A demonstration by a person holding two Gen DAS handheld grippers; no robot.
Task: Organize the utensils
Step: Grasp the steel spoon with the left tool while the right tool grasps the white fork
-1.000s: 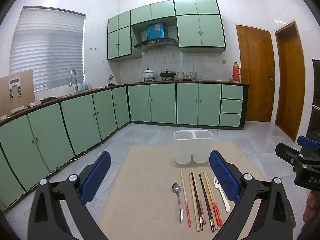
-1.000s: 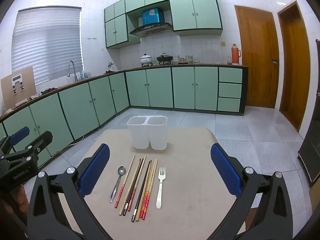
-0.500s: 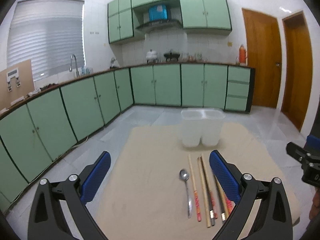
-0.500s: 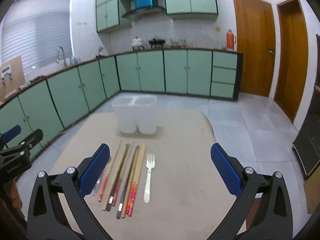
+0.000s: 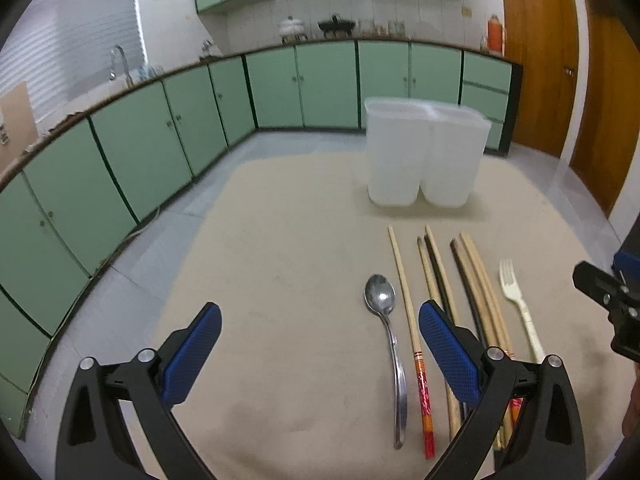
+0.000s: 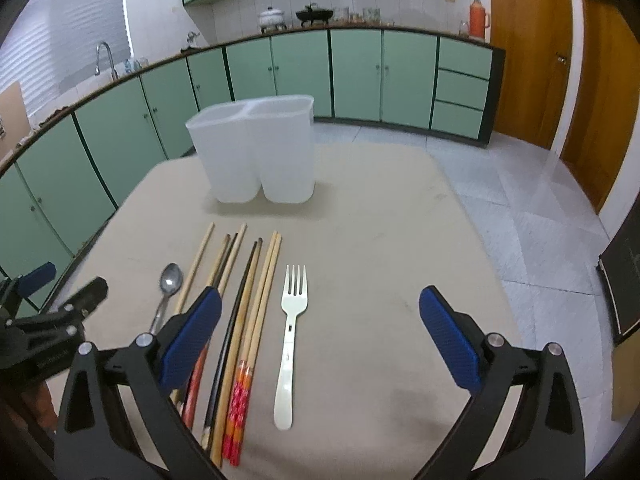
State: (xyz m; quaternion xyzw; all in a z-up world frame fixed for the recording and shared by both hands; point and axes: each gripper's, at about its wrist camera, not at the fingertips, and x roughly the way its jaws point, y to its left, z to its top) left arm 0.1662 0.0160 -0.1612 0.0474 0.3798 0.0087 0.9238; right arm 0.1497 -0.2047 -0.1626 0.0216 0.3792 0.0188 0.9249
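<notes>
Here, both grippers hang wide open over the beige surface (image 6: 380, 240): left gripper (image 5: 320, 344) beside the spoon (image 5: 386, 320), right gripper (image 6: 320, 332) straddling the white fork (image 6: 290, 332). Chopsticks (image 6: 244, 300) lie between spoon and fork; farther back stands the white two-compartment holder (image 6: 260, 152).

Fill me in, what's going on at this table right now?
A person holds a tool in each hand above a beige table. The left tool and right tool are both open and empty. A spoon, several chopsticks and a white fork lie in a row, untouched. The two-compartment white holder stands behind them; whether it holds anything cannot be seen.
</notes>
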